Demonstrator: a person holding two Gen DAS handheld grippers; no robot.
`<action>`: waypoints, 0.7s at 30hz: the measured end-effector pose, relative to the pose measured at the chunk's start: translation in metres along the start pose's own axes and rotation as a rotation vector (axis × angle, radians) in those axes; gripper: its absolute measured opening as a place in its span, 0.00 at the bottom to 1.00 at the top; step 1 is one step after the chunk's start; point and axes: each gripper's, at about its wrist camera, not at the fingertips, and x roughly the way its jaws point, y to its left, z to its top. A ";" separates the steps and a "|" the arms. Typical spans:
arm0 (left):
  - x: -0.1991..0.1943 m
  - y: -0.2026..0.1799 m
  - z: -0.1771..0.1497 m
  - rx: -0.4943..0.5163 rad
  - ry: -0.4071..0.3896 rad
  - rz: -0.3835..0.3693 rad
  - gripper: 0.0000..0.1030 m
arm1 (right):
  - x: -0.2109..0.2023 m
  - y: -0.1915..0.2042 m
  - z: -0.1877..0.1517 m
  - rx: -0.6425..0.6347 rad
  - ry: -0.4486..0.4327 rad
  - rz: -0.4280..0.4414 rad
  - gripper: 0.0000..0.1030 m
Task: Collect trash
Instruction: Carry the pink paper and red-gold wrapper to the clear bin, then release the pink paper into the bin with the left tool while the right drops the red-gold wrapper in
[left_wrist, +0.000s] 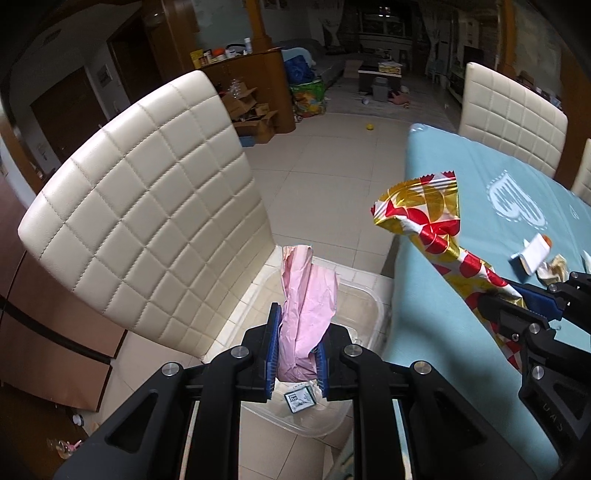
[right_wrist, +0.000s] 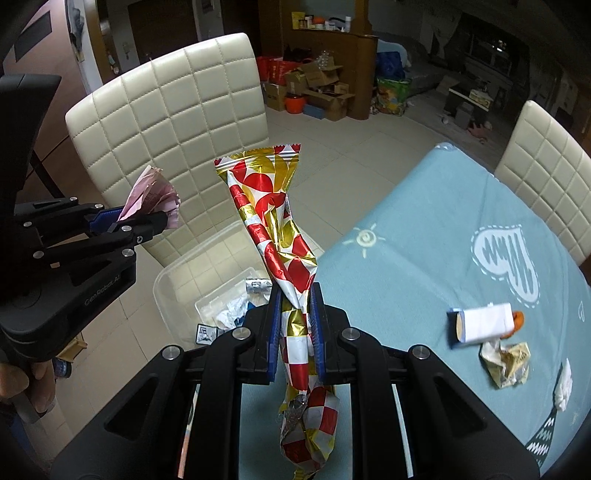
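Observation:
My left gripper (left_wrist: 295, 350) is shut on a crumpled pink paper (left_wrist: 306, 314), held over a clear plastic bin (left_wrist: 365, 306) that stands on the floor beside the chair. The bin holds small scraps, among them a little black-and-white packet (left_wrist: 299, 400). My right gripper (right_wrist: 294, 328) is shut on a long red, gold and white foil wrapper (right_wrist: 273, 206), held at the table's edge just right of the bin (right_wrist: 177, 280). Each gripper shows in the other's view: the right gripper (left_wrist: 517, 302) at the right edge, the left gripper (right_wrist: 144, 221) with the pink paper (right_wrist: 151, 195) on the left.
A cream quilted chair (left_wrist: 147, 221) stands close behind the bin. The table (right_wrist: 424, 258) has a light blue cloth carrying a white folded carton (right_wrist: 484, 321), a crumpled wrapper (right_wrist: 506, 363) and a white tissue (right_wrist: 563, 386). A second cream chair (right_wrist: 546, 177) stands at the far side. A hand (right_wrist: 29, 384) holds the left gripper.

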 end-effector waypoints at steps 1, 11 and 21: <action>0.001 0.002 0.000 -0.002 0.002 0.003 0.17 | 0.002 0.001 0.003 -0.003 0.001 0.002 0.17; 0.020 0.016 0.004 -0.028 0.033 0.012 0.58 | 0.026 0.009 0.017 -0.027 0.026 0.027 0.17; 0.029 0.031 -0.005 -0.044 0.022 0.063 0.81 | 0.046 0.017 0.020 -0.051 0.060 0.049 0.17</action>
